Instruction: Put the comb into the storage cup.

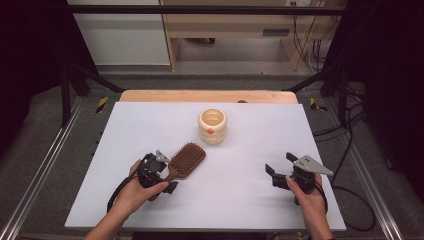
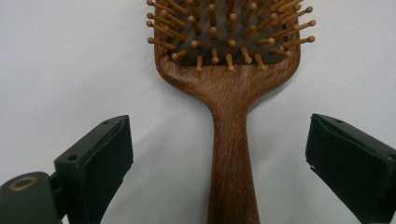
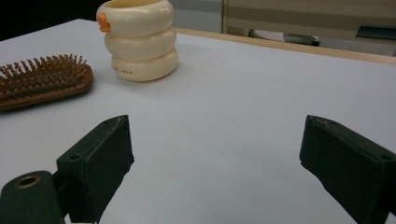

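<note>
We have L tongs (image 2: 219,154) open astride hairbrush (image 2: 231,116) handle, not yet gripped; R tongs (image 3: 215,163) open, idle; lift left.

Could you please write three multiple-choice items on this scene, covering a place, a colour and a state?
1. Where does the hairbrush handle lie?
A. between the left gripper's jaws
B. inside the cup
C. beside the right gripper

2. What colour is the cup?
A. blue
B. cream
C. black

3. How are the right gripper's jaws?
A. shut on the cup
B. shut on the brush
C. open, holding nothing

Answers: 1 A, the left gripper view shows the handle between the pads, untouched. 2 B, cream with an orange spot. 3 C, bare table lies between them.
</note>
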### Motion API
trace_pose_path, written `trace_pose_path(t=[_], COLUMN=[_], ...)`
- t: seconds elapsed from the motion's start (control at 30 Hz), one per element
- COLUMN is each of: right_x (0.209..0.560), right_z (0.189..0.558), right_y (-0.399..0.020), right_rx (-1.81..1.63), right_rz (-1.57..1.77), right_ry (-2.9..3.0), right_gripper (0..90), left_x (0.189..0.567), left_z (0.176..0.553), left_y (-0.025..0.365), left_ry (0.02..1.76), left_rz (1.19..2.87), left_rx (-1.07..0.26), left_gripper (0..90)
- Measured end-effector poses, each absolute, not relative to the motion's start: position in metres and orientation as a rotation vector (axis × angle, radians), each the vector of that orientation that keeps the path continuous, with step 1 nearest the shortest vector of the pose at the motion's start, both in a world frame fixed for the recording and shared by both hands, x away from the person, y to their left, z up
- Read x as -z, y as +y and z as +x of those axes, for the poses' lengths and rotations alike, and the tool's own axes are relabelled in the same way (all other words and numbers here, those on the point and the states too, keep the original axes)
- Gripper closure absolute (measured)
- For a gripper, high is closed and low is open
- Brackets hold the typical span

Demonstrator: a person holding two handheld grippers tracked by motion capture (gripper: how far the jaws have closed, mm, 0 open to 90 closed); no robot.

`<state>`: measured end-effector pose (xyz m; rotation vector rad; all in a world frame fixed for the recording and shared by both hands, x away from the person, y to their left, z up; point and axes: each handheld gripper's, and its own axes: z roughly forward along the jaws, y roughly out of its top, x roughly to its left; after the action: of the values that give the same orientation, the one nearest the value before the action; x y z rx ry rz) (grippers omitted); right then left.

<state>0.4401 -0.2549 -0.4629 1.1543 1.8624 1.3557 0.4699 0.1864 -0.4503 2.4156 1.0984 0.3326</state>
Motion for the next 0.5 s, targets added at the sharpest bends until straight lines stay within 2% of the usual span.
trace_pose_path(t=[0.4,0.5], right_x=[0.4631,0.4631], right_z=[0.4402,0.4403], right_y=[-0.2549,-0.2547], right_rx=[-1.353,-1.352], right_rz=[1.156,1.159], right_ry=[1.864,1.866], right_gripper=[9.7,9.6], left_x=[0.4499,0.4484], left_z=[0.4711,0.471], left_y=[0.1875,0.1879], left_ry=[1.085,1.078], left_rz=[2.427,2.435], left_rx=[-0.299,-0.299], left_gripper=[14.6,18.5])
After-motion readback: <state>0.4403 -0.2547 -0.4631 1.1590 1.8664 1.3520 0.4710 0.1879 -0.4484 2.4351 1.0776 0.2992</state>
